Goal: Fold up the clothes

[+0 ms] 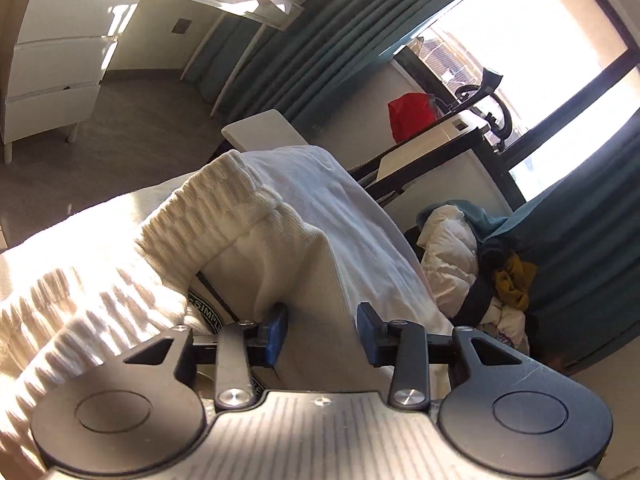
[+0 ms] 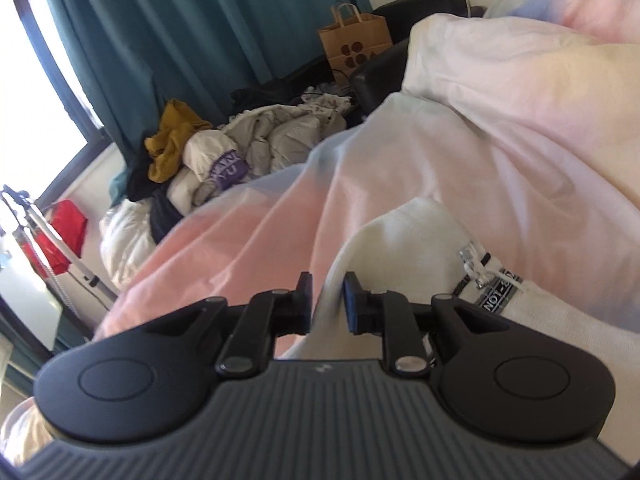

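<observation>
Two handheld claws worked a cream knit garment (image 1: 248, 248) on a bed, apparently readying it for a fold. The left claw (image 1: 322, 332) stood with its blue pads apart and nothing pinched between them; the cloth's edge brushed the left-hand pad while a ribbed cuff or hem (image 1: 200, 216) bulged just ahead and to the left of it. The right claw (image 2: 327, 300) had its pads partly closed around a thin edge of the same white fabric (image 2: 400, 240), which ran up between them; whether they truly pinched it could not be told. That hold likely kept one edge steady. The garment looked thick, soft and rumpled, with a printed black-and-white strap (image 2: 496, 292) to the right of the right claw. A pink bedspread (image 2: 280, 216) lay beyond it, spare laundry (image 2: 240, 148) heaped farther off.
</observation>
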